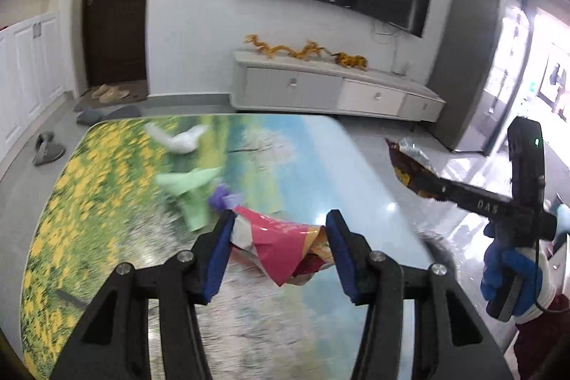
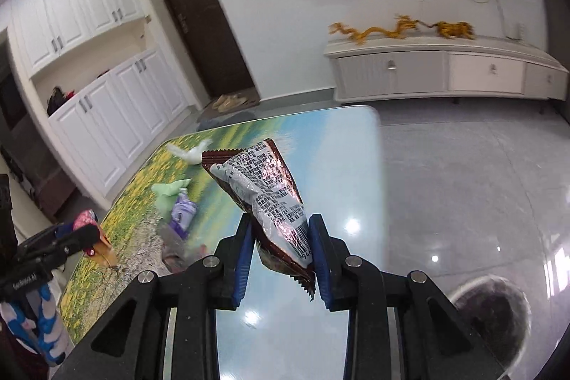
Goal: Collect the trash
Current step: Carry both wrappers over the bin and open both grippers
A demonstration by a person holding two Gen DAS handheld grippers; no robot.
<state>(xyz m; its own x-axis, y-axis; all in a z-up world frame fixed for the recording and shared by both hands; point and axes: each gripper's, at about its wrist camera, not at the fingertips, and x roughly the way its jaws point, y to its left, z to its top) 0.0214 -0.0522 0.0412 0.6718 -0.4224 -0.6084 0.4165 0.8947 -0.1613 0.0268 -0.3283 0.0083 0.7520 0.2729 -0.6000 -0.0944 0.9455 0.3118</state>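
Presently: left tool (image 1: 281,230) clenched on pink wrapper (image 1: 281,237); right tool (image 2: 281,237) clenched on brown wrapper (image 2: 265,187); green paper (image 1: 188,191), white tissue (image 1: 178,139) at eleven o'clock on desk (image 1: 89,187).

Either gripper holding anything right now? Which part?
Both. Left gripper clamps a crumpled pink snack wrapper across its middle. Right gripper pinches a brown foil wrapper near its barcode end.
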